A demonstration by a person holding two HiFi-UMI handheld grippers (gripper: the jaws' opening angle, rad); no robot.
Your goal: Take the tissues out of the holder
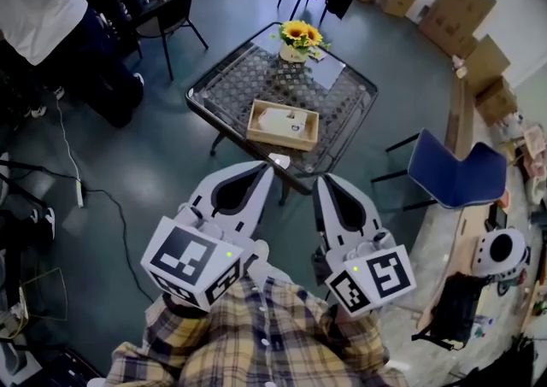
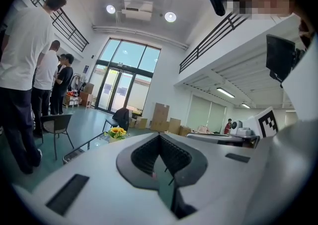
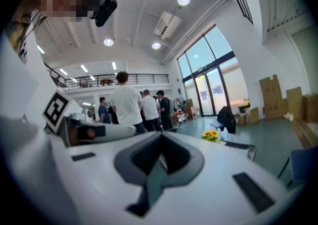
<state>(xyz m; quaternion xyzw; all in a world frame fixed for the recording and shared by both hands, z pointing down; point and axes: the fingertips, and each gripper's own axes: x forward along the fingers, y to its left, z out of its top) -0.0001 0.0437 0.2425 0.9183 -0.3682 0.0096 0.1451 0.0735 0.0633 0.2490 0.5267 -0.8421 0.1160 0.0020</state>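
Nearest the person, the left gripper (image 1: 262,168) and the right gripper (image 1: 326,178) sit side by side just in front of the checked shirt (image 1: 256,325), both aimed toward twelve o'clock; each has its jaws closed tip to tip with nothing between them, only the hollow behind the tips showing; held like this they look ready for an approach, not a grasp, since the table (image 1: 244,78) lies well apart from them across open floor.

The wooden holder (image 1: 256,112) rests on the near edge of that table, at twelve o'clock from both grippers; a pale pack lying flat inside it seems to be the tissues (image 1: 284,123), untouched; the near-edge spot probably keeps the holder in easy reach from this side.

Beyond the holder, at the table's far edge, stands a pot of sunflowers (image 1: 297,33), clear of the holder and unlikely to interfere.

A blue chair (image 1: 457,176) sits at two o'clock, close to the table's right corner, and could crowd the right gripper; a cable (image 1: 111,206) trails over the floor at nine o'clock; people (image 1: 34,1) and a black chair (image 1: 167,14) stand at ten o'clock; cardboard boxes (image 1: 457,9) are stacked at one o'clock, far off.
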